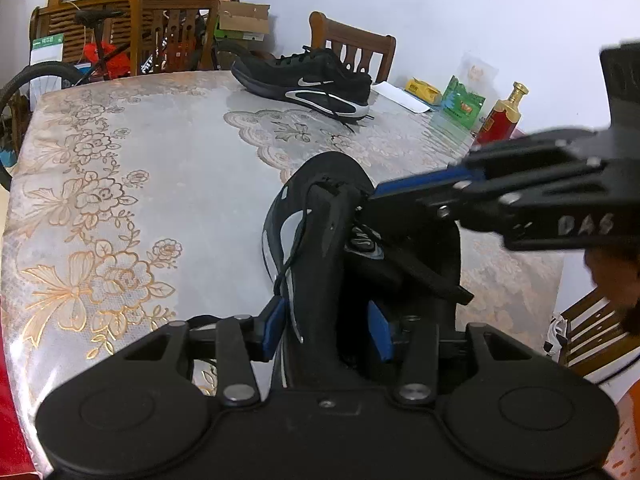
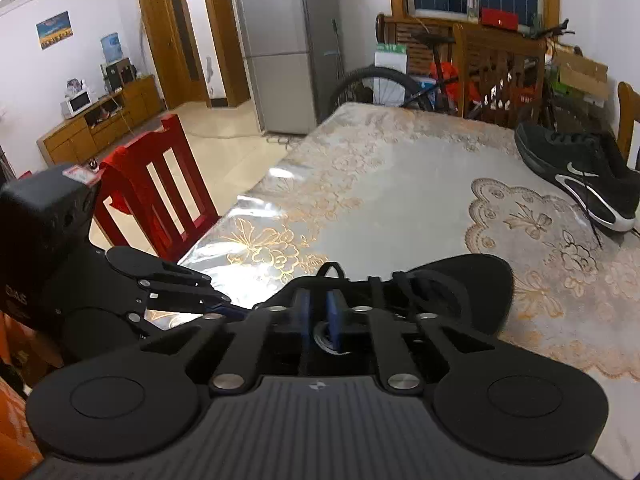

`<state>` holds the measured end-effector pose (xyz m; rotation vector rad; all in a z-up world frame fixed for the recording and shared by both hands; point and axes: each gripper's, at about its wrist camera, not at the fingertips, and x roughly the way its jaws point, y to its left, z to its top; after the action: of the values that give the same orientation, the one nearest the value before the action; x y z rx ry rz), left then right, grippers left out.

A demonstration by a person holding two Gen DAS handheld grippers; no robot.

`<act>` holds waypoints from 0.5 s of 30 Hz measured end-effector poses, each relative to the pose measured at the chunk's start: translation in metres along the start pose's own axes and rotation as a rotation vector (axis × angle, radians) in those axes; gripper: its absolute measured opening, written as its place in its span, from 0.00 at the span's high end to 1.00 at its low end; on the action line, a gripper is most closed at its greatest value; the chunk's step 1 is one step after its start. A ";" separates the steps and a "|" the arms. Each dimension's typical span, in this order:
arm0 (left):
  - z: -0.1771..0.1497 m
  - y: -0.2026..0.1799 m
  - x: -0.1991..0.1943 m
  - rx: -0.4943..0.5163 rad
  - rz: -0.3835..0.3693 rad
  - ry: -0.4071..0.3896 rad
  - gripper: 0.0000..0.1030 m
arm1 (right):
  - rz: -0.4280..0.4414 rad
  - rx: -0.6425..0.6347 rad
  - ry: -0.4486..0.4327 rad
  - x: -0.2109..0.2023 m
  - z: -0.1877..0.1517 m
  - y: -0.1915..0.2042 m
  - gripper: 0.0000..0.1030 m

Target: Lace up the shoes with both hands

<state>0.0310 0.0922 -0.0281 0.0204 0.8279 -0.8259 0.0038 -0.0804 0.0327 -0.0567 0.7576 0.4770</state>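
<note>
A black sneaker (image 1: 320,216) lies on the table in front of me. My left gripper (image 1: 326,330) is shut on the shoe's side wall, blue pads on either side of it. A loose black lace (image 1: 294,248) hangs down the shoe's left side. My right gripper (image 1: 374,196) reaches in from the right, its tips at the eyelets near the tongue. In the right wrist view the same shoe (image 2: 460,280) lies under my right gripper (image 2: 317,314), whose blue pads are nearly together on a lace. The left gripper (image 2: 228,308) shows at the left.
A second black sneaker (image 1: 304,82) with a white swoosh lies at the table's far side, also in the right wrist view (image 2: 580,172). A red bottle (image 1: 502,118), green packet (image 1: 462,104) and yellow box (image 1: 422,90) stand far right. A red chair (image 2: 152,184) stands beside the floral-cloth table (image 1: 140,200).
</note>
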 end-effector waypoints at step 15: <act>-0.006 0.003 -0.008 -0.023 -0.019 -0.039 0.57 | 0.106 -0.168 0.411 0.040 0.044 -0.001 0.76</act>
<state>0.0255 0.1009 -0.0284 -0.0236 0.8015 -0.8321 0.0575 -0.0555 0.0374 -0.2788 1.1251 0.6392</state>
